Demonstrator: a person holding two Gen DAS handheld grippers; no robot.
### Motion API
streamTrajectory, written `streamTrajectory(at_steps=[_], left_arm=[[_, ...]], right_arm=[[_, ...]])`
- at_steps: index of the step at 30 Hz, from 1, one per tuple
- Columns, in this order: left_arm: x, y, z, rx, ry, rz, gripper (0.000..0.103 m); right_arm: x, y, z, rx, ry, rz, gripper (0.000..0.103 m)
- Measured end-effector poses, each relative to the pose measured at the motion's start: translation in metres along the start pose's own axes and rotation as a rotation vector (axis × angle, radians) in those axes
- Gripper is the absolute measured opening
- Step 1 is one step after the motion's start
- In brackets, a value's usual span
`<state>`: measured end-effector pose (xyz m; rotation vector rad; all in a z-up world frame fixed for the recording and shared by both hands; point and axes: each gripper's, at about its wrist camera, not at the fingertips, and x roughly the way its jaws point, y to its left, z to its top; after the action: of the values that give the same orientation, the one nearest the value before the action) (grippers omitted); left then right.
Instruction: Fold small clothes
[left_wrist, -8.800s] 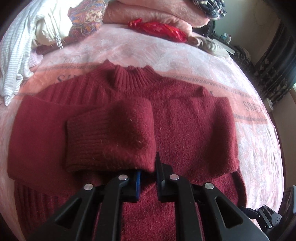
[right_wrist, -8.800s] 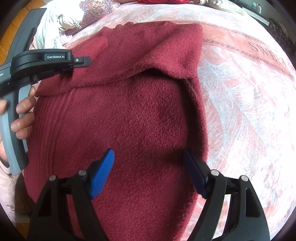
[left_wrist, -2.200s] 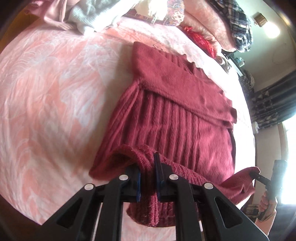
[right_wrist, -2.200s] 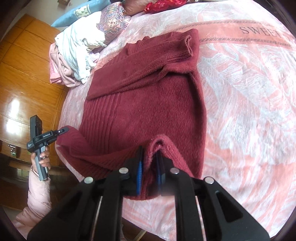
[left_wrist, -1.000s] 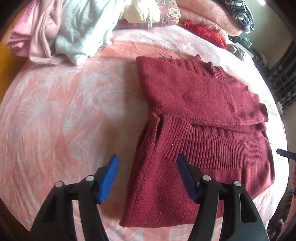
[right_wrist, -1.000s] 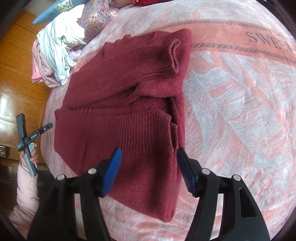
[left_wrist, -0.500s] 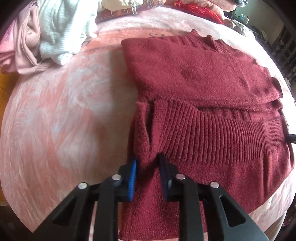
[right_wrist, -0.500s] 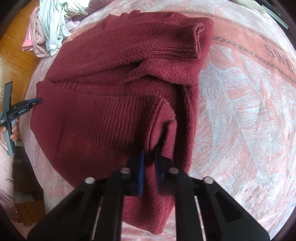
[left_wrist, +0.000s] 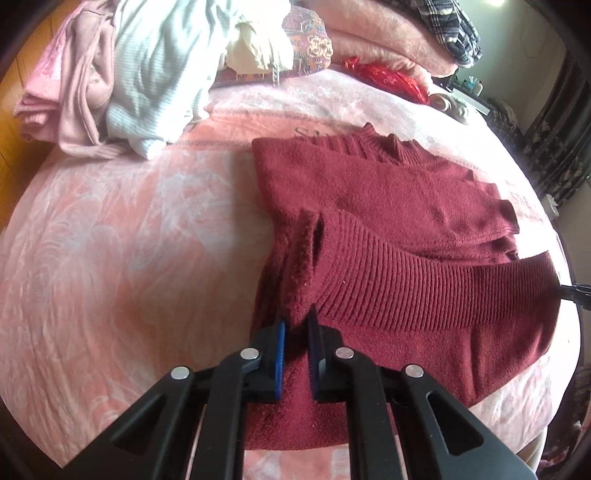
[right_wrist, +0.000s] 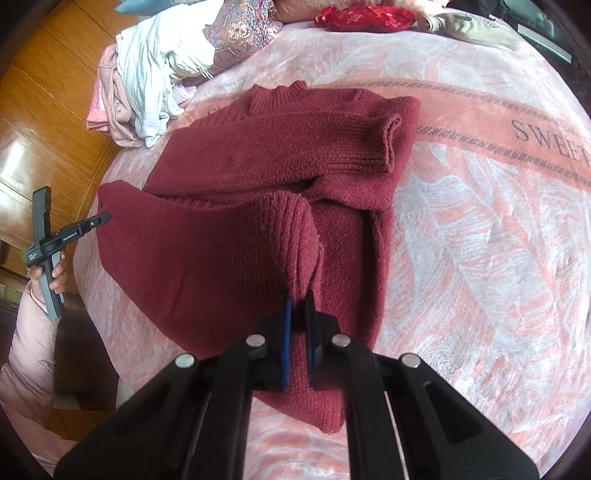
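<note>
A dark red knit sweater (left_wrist: 388, 206) lies on the pink bed, sleeves folded across its chest and the ribbed hem folded up over the body. My left gripper (left_wrist: 296, 325) is shut on the sweater's left folded edge and holds it raised. My right gripper (right_wrist: 298, 306) is shut on the right folded edge of the sweater (right_wrist: 258, 155) and lifts it too. The lifted fold (right_wrist: 207, 243) stretches between the two grippers. The left gripper (right_wrist: 92, 221) also shows in the right wrist view, held by a hand.
A pink patterned blanket (left_wrist: 129, 229) covers the bed. A heap of pale clothes (left_wrist: 140, 70) lies at the back left, with a red bag (left_wrist: 388, 79) and pillows behind. A wooden floor (right_wrist: 48, 110) lies past the bed's left edge.
Both grippers have closed on the sweater's folded side edges and raised them, moving the fold toward the collar. A second ago both were open above the sweater.
</note>
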<state>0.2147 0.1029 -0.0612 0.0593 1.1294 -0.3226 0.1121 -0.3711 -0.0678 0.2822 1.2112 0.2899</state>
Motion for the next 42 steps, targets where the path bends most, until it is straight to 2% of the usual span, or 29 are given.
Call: streamTrajectory(at_steps=[12, 21, 25, 27, 29, 35, 36, 37, 38, 39, 40, 41, 42], left_arm=[[-0.016, -0.014, 0.078, -0.026, -0.115, 0.005, 0.010], [0.007, -0.007, 0.155, -0.082, -0.168, 0.056, 0.010], [0.038, -0.003, 0.185, -0.110, -0.162, 0.105, 0.009], [0.053, -0.001, 0.194, -0.123, -0.158, 0.139, 0.003], [0.069, 0.002, 0.201, -0.124, -0.147, 0.173, 0.002], [0.118, 0.001, 0.189, -0.092, -0.030, 0.193, 0.002], [0.127, 0.000, 0.184, -0.078, -0.001, 0.188, 0.004], [0.133, 0.000, 0.180, -0.070, 0.022, 0.185, 0.010], [0.138, 0.000, 0.176, -0.063, 0.038, 0.192, 0.023], [0.142, 0.001, 0.174, -0.053, 0.046, 0.209, 0.031], [0.145, 0.001, 0.172, -0.041, 0.049, 0.222, 0.044], [0.148, 0.002, 0.173, -0.034, 0.053, 0.228, 0.049], [0.150, 0.003, 0.174, -0.033, 0.058, 0.228, 0.049]], right_arm=[[-0.036, -0.001, 0.066, -0.007, -0.095, -0.045, 0.005], [-0.038, -0.034, 0.153, 0.056, -0.145, -0.085, 0.005], [-0.020, -0.054, 0.191, 0.100, -0.139, -0.096, 0.005], [-0.005, -0.064, 0.207, 0.118, -0.127, -0.104, 0.005], [0.012, -0.071, 0.218, 0.128, -0.107, -0.117, 0.005], [0.074, -0.090, 0.222, 0.140, 0.008, -0.219, 0.005], [0.083, -0.094, 0.219, 0.147, 0.026, -0.228, 0.006], [0.091, -0.098, 0.215, 0.152, 0.042, -0.232, 0.009], [0.097, -0.100, 0.211, 0.154, 0.057, -0.235, 0.016], [0.101, -0.102, 0.207, 0.153, 0.064, -0.234, 0.018], [0.103, -0.103, 0.204, 0.151, 0.059, -0.230, 0.018], [0.103, -0.105, 0.202, 0.152, 0.049, -0.219, 0.018], [0.104, -0.106, 0.200, 0.159, 0.042, -0.206, 0.018]])
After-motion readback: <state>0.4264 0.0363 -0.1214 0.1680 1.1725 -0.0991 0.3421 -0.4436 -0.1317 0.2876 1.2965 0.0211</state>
